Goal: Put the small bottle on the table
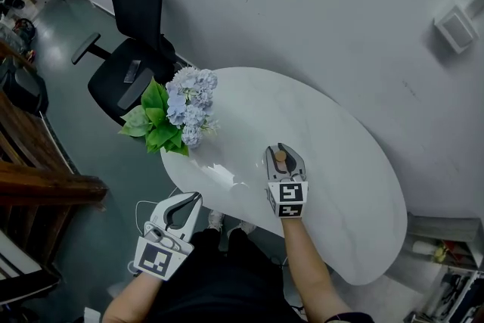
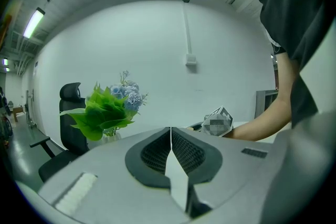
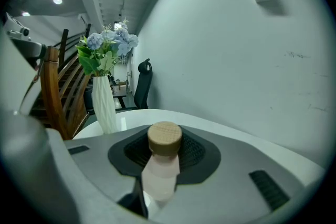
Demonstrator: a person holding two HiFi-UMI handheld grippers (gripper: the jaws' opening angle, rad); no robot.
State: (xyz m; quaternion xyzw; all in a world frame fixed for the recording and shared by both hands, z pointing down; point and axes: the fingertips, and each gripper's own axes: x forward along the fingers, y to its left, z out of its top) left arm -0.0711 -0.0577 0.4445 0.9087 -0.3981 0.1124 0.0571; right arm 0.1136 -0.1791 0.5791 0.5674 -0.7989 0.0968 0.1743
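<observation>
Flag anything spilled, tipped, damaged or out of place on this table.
Nothing stands out. The vase of flowers stands upright on the white table, no spill shows, and the small bottle, capped, sits in the right hand-held gripper.

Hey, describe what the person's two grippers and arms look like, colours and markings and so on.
The left gripper and right gripper share one design: pale grey shells, with black ribbed pads lining the fingers. Each carries a white cube printed with black square markers. The person wears a black top with short sleeves, leaving the forearms uncovered.
</observation>
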